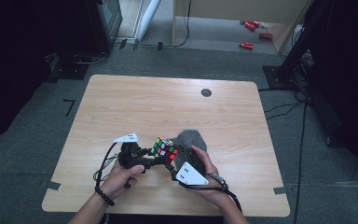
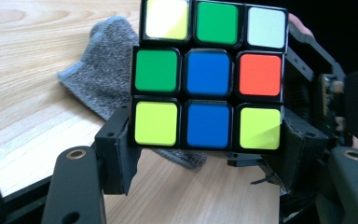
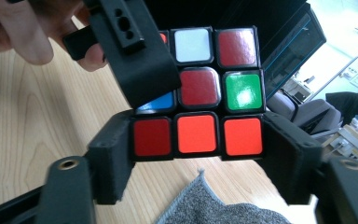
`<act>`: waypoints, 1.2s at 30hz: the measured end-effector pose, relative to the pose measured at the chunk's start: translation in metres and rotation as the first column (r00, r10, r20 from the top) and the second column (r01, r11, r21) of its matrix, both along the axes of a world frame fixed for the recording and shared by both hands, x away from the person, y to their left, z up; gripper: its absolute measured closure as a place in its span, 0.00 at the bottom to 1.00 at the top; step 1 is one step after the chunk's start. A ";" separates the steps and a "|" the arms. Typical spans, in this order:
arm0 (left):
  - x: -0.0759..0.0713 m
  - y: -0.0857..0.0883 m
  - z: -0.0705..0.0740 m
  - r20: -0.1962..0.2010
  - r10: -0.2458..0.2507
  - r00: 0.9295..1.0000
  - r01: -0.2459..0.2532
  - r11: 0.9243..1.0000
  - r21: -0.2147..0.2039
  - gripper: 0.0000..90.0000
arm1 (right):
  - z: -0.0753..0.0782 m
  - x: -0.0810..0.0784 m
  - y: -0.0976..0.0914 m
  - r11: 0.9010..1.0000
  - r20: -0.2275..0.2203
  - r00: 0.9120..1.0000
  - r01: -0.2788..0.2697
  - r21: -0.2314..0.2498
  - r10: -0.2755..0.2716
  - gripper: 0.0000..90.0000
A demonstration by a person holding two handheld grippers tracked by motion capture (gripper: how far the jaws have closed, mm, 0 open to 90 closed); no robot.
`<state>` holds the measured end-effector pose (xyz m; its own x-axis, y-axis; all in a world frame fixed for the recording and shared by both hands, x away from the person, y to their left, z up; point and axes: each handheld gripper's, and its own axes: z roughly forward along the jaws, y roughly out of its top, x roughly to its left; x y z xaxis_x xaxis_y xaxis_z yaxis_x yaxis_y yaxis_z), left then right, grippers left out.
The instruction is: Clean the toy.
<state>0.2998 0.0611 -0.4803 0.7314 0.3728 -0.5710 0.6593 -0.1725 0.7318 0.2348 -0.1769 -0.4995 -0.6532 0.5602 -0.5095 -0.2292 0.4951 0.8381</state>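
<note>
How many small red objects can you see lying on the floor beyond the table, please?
4 red objects: two close together by the wooden panel, one to their right, one nearer the table. Others may be hidden.

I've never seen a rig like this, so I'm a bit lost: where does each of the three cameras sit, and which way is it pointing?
High view: above the person's side, looking forward and down on the table; forearms, both hands, left gripper and right gripper show.
Left gripper view: rides the left gripper, looking along its jaws at the cube; the other gripper shows behind.
Right gripper view: rides the right gripper, facing the cube's red-centred side; fingers show.
Shared: all show the cube and grey cloth.
</note>
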 end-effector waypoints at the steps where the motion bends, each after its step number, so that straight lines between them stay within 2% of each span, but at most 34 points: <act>1: 0.000 0.000 0.000 -0.001 -0.003 1.000 0.003 1.000 -0.011 0.37 | 0.000 0.000 0.000 1.000 -0.002 1.000 -0.001 0.005 0.001 0.38; 3: 0.000 0.001 0.002 0.004 -0.008 1.000 0.008 1.000 -0.030 0.32 | 0.002 0.000 -0.002 1.000 -0.010 1.000 -0.003 0.014 0.003 0.39; 7: -0.001 0.006 0.006 0.063 0.011 0.998 -0.009 0.999 -0.033 0.25 | 0.004 0.003 -0.007 0.999 -0.039 0.999 0.020 0.031 -0.019 0.39; 10: -0.001 0.010 0.008 0.115 0.039 0.993 -0.038 0.999 -0.007 0.23 | 0.005 0.007 -0.014 0.996 -0.078 0.995 0.063 0.056 -0.058 0.39; 11: -0.002 0.010 0.008 0.137 0.055 0.989 -0.056 0.998 0.007 0.22 | 0.006 0.008 -0.016 0.995 -0.088 0.994 0.072 0.065 -0.067 0.39; 12: -0.004 0.009 0.009 0.181 0.074 0.981 -0.085 0.995 0.053 0.21 | 0.008 0.009 -0.019 0.993 -0.108 0.991 0.086 0.080 -0.077 0.39; 14: -0.008 0.003 0.010 0.279 0.079 0.957 -0.125 0.981 0.151 0.19 | 0.012 0.011 -0.024 0.987 -0.149 0.984 0.111 0.118 -0.093 0.39; 15: -0.011 0.000 0.009 0.316 0.075 0.946 -0.138 0.973 0.182 0.18 | 0.014 0.011 -0.026 0.983 -0.168 0.981 0.122 0.136 -0.098 0.39; 17: -0.015 -0.005 0.008 0.372 0.068 0.926 -0.159 0.962 0.220 0.18 | 0.018 0.012 -0.030 0.975 -0.206 0.973 0.142 0.168 -0.106 0.39; 19: -0.018 -0.009 0.007 0.426 0.068 0.902 -0.189 0.950 0.249 0.18 | 0.021 0.014 -0.032 0.967 -0.244 0.963 0.160 0.196 -0.110 0.39; 21: -0.021 -0.011 0.006 0.471 0.066 0.879 -0.211 0.942 0.261 0.18 | 0.025 0.014 -0.035 0.959 -0.322 0.942 0.171 0.225 -0.092 0.39; 22: -0.023 -0.013 0.006 0.505 0.065 0.861 -0.227 0.936 0.268 0.18 | 0.027 0.015 -0.036 0.954 -0.373 0.925 0.172 0.247 -0.071 0.39; 23: -0.025 -0.014 0.006 0.527 0.063 0.847 -0.239 0.932 0.273 0.19 | 0.030 0.015 -0.037 0.948 -0.420 0.906 0.171 0.268 -0.045 0.39; 24: -0.027 -0.016 0.006 0.557 0.053 0.829 -0.249 0.926 0.282 0.19 | 0.031 0.015 -0.036 0.945 -0.439 0.898 0.173 0.277 -0.035 0.39; 25: -0.029 -0.018 0.005 0.579 0.041 0.814 -0.253 0.923 0.289 0.19 | 0.032 0.015 -0.036 0.944 -0.453 0.891 0.179 0.278 -0.035 0.39; 28: -0.034 -0.024 0.001 0.631 0.005 0.776 -0.260 0.913 0.313 0.19 | 0.035 0.013 -0.032 0.937 -0.477 0.878 0.201 0.285 -0.043 0.39; 30: -0.036 -0.027 0.000 0.647 -0.016 0.762 -0.260 0.907 0.330 0.19 | 0.036 0.012 -0.030 0.931 -0.497 0.867 0.210 0.300 -0.036 0.39; 32: -0.038 -0.029 -0.002 0.669 -0.026 0.742 -0.269 0.904 0.333 0.19 | 0.037 0.011 -0.029 0.927 -0.509 0.860 0.217 0.305 -0.034 0.39; 36: -0.042 -0.032 -0.003 0.720 -0.047 0.692 -0.290 0.896 0.337 0.19 | 0.038 0.010 -0.025 0.922 -0.532 0.846 0.228 0.312 -0.029 0.39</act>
<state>0.2578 0.0292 -0.4833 0.7755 0.5520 0.3064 0.0227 -0.5093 0.8603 0.2449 -0.2019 -0.4617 -0.6707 0.7317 0.1212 0.3224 0.1404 0.9361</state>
